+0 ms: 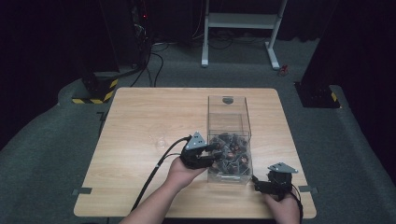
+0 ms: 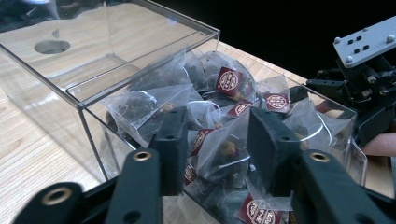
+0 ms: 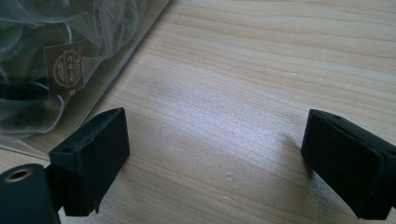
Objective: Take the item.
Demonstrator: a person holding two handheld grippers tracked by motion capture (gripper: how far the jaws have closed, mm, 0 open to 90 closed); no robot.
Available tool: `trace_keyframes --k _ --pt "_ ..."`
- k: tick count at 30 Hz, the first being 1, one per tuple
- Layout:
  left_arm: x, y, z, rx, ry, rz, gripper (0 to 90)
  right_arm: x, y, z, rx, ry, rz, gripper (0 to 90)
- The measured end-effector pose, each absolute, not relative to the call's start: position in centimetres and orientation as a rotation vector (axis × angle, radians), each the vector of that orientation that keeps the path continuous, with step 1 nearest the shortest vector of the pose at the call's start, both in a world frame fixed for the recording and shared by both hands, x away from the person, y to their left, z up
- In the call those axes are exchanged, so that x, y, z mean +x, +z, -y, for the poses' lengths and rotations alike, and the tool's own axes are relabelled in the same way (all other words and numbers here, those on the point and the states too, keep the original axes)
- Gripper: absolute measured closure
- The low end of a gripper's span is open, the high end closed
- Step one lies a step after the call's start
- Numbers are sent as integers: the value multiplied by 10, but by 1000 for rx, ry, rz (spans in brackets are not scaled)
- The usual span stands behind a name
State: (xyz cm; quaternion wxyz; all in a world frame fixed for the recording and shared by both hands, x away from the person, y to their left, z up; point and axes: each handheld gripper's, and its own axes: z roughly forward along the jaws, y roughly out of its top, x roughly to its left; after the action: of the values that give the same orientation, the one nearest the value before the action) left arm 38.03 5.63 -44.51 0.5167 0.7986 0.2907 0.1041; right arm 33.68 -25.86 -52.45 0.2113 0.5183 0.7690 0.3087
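Wooden table (image 1: 140, 121) bears a clear box (image 2: 84, 100). Inside it, the left gripper (image 2: 212, 140) half closes around a tea bag (image 2: 224, 154) for lifting; beside the box, the right gripper (image 3: 215, 154) waits wide.

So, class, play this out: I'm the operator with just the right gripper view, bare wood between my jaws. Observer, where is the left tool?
Observer: The left tool is reaching into the near end of the clear box.
Operator: Holding anything?
Observer: Its jaws stand either side of one tea bag; I can't tell whether the pads press on it.
Operator: How full is the box beyond my corner?
Observer: The tea bags are heaped in its near part; the far part looks empty.
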Motion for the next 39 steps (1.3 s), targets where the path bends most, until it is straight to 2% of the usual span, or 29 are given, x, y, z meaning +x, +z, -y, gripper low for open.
trace_keyframes --k 9,15,39 --pt "379 -448 -59 1900 265 -706 816 337 -525 259 1440 858 -2137 76" --pt "378 -451 -59 1902 267 -692 897 337 -525 259 1440 858 -2137 76" --pt "372 -444 -68 1814 244 -679 900 337 -525 259 1439 858 -2138 76"
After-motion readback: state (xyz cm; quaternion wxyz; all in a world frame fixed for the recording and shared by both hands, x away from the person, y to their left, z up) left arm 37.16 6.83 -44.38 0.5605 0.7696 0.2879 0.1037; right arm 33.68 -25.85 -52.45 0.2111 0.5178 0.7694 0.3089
